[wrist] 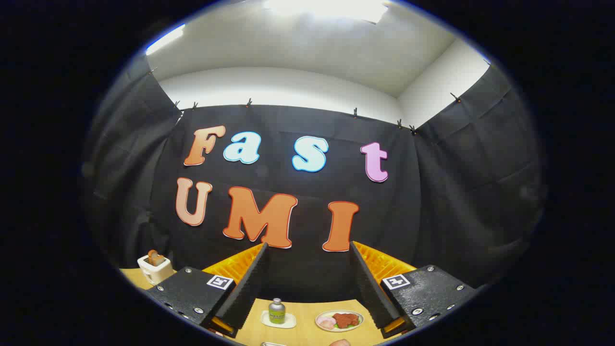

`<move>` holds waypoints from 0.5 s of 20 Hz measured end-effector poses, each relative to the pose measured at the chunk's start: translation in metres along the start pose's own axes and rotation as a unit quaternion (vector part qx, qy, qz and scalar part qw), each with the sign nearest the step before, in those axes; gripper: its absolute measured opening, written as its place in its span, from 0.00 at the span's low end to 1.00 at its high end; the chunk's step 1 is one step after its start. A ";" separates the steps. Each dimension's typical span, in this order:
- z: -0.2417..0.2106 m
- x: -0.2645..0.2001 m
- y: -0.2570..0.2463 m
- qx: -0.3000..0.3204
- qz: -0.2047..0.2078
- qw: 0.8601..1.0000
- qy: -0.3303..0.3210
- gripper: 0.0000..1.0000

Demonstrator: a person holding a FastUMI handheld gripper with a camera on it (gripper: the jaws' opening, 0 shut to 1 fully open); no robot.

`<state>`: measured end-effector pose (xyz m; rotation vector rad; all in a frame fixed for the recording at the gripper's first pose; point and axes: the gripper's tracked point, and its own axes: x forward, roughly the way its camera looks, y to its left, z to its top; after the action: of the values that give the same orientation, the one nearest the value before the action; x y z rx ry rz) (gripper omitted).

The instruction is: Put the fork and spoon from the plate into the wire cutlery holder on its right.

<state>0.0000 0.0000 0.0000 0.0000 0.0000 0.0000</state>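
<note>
Tongs are sitting spread wide and gripping nothing, pitched up toward the booth wall. Between the fingers, low in frame, the table is carrying a small bottle and a plate of food. Fork, spoon and holder cannot be made out.

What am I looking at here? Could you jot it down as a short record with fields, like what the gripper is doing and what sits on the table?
gripper: gripper held high, fingers wide apart, nothing between them
table: wooden table below the fingers
between the fingers, beyond them: small bottle standing on a white coaster
beside the bottle: plate of food
far side of table: white toaster with toast in it
fork, spoon, holder: cannot tell
</note>
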 end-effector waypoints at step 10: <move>0.014 -0.006 0.046 0.013 0.027 1.000 -0.002 0.96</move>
<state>-0.0063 0.0456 0.0143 0.0268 -0.0032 0.0544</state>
